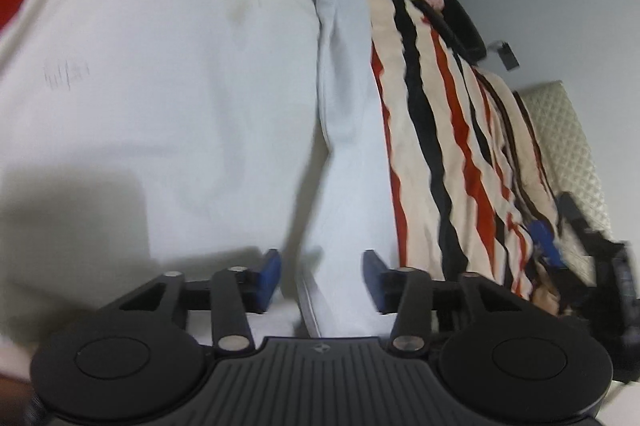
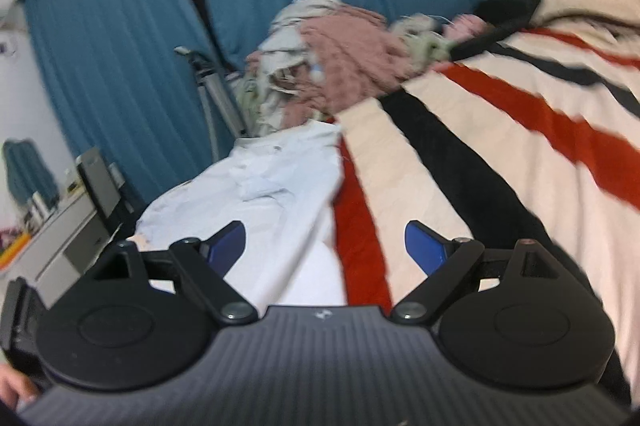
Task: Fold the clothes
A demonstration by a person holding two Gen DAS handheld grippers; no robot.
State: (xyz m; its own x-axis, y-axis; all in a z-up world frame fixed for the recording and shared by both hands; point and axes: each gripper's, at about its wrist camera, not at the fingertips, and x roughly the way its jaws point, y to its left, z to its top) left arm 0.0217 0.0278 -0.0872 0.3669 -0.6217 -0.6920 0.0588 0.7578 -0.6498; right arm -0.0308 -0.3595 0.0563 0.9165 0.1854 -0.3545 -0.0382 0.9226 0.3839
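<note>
- White garment [image 1: 168, 86]: spread across the left and centre of the left wrist view, on the striped blanket [image 1: 440, 146] of the bed; one long fold [image 1: 344, 154] runs down the middle. Seemingly part-folded, though blur hinders certainty.
- Left gripper [image 1: 322, 276]: jaws spread, straddling the fold's lower edge, gripping nothing.
- Right gripper [image 2: 324, 246]: jaws spread wide, empty, low centre over the garment's edge.
- Clothes pile [image 2: 332, 66]: upper centre of the right wrist view, unfolded; most of the task remains.

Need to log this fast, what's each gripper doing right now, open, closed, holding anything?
Left gripper: open, holding nothing, over the pale garment.
Right gripper: open, holding nothing.
</note>
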